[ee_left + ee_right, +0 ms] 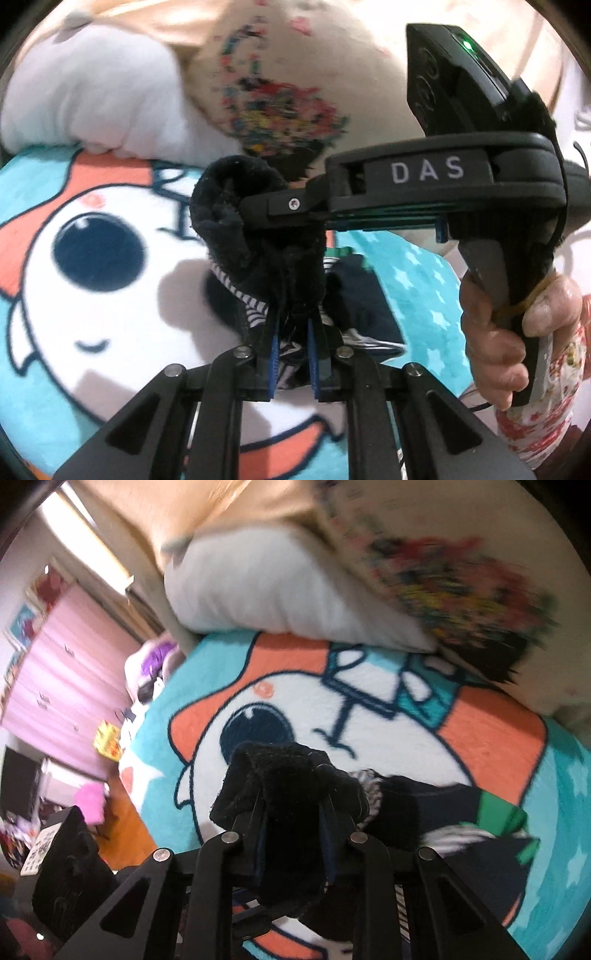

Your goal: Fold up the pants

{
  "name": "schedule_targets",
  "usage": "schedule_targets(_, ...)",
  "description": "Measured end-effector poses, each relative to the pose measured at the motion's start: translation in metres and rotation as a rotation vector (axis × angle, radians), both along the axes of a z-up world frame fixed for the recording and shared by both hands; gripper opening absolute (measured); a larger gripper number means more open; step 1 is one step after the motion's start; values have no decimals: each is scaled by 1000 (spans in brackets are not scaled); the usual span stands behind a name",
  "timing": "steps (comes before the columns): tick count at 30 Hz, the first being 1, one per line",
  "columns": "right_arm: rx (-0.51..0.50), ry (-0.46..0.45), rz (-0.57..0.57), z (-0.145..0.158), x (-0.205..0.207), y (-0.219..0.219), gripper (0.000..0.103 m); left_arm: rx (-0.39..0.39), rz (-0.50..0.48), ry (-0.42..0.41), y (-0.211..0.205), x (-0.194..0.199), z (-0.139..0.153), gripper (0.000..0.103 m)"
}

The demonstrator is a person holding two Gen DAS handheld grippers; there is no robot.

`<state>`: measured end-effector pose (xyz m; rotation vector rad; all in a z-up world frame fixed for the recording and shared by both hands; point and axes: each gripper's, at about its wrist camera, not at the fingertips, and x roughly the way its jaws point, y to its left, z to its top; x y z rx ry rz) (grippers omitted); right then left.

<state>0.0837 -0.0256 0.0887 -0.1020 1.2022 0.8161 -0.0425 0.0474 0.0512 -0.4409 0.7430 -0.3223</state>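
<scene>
1. The pants (258,236), black and fleecy with a striped lining showing, are hanging bunched in the air just above a cartoon blanket (110,295) spread over a bed.
2. The left gripper (293,354) is clamping a gathered fold of the black cloth between its blue pads (275,354), the jaws standing nearly together.
3. The right gripper (291,845) is pinching a thicker wad of the same pants (280,786), its jaws standing narrowly apart with cloth filling the gap.
4. In the left wrist view, the right gripper (255,210) is lying level across the frame, its tip biting the rolled edge of the fabric, with a hand (517,332) gripping its handle.
5. The garment is crumpled, so its long axis and the way it points cannot be told; one dark part with a green patch (506,816) is trailing on the blanket towards the right.
6. A white pillow (277,590) is lying beyond the blanket.
</scene>
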Motion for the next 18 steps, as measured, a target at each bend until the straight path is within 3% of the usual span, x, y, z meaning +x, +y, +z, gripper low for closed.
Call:
schedule_targets(9, 173, 61, -174, -6, 8, -103, 25, 54, -88, 11, -69, 18, -2, 12)
schedule_targets(18, 326, 110, -273, -26, 13, -166, 25, 117, -129, 24, -106, 33, -3, 12)
